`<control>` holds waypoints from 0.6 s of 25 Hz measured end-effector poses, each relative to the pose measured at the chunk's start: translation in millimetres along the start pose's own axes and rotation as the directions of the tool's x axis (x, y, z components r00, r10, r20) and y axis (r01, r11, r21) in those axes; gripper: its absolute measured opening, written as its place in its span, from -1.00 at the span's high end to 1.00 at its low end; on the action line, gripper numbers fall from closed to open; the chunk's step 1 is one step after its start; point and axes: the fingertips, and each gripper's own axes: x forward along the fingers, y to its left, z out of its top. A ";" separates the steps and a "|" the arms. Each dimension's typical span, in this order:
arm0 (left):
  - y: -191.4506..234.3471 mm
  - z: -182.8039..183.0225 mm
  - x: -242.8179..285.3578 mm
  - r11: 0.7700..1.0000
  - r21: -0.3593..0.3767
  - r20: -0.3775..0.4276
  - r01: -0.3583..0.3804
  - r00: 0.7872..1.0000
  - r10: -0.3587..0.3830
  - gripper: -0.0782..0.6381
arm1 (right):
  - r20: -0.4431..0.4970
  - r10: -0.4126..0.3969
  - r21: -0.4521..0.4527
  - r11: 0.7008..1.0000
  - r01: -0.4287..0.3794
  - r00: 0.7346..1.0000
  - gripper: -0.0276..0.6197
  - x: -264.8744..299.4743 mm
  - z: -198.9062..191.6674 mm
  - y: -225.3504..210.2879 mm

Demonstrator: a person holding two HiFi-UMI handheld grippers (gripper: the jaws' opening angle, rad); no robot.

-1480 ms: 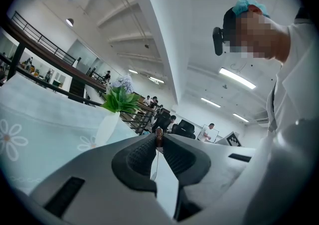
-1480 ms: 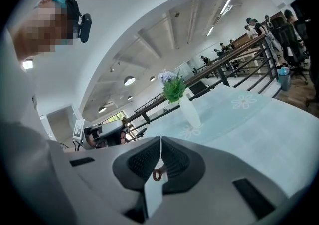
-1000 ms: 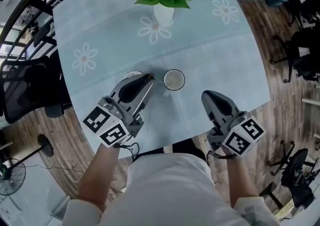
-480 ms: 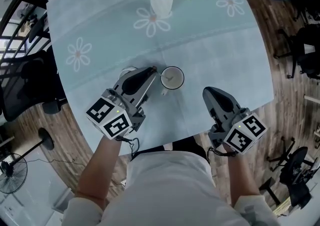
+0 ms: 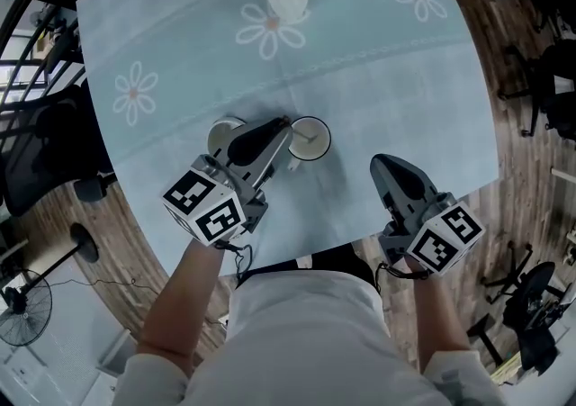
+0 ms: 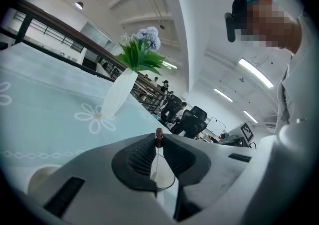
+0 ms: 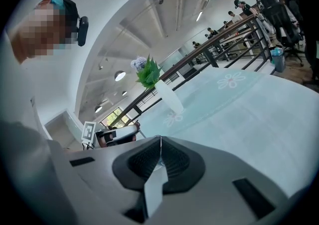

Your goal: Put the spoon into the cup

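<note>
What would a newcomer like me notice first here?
Two hand-held grippers with marker cubes hover over a daisy-print tablecloth. The left gripper pinches a thin spoon by the white cup mid-table; the right gripper, shut and empty, hangs near the edge. A vase of greenery stands beyond.

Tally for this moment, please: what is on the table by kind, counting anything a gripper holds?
Vase with a plant: 1
Cup: 1
Round white dish, partly hidden by a gripper: 1
Spoon, its brown tip pinched in the jaws of the left gripper: 1
Total: 4
</note>
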 end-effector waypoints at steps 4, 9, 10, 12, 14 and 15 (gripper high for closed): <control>3.6 -7.3 6.1 1.000 -0.011 -0.016 -0.005 1.000 0.005 0.62 | -0.011 -0.003 0.006 1.000 0.003 1.000 0.84 0.8 -3.1 -6.0; 8.1 -15.6 12.8 1.000 -0.010 -0.034 -0.020 0.999 0.020 0.62 | -0.016 0.000 0.009 1.000 0.000 1.000 0.84 2.6 -4.2 -11.7; 9.3 -16.8 13.6 1.000 -0.011 -0.037 -0.024 0.999 0.024 0.62 | -0.018 0.001 0.010 1.000 -0.001 1.000 0.84 2.9 -4.3 -12.6; 10.9 -18.5 15.0 0.999 -0.018 -0.041 -0.030 0.999 0.029 0.62 | -0.023 0.003 0.011 1.000 -0.003 1.000 0.84 3.4 -4.6 -14.3; 12.3 -19.7 16.4 0.999 -0.023 -0.043 -0.032 0.999 0.031 0.62 | -0.028 0.003 0.013 1.000 -0.002 1.000 0.84 4.5 -5.7 -16.9; 13.1 -20.2 17.2 0.999 -0.024 -0.043 -0.032 0.999 0.031 0.62 | -0.032 0.002 0.014 1.000 -0.001 0.999 0.84 5.3 -6.7 -18.3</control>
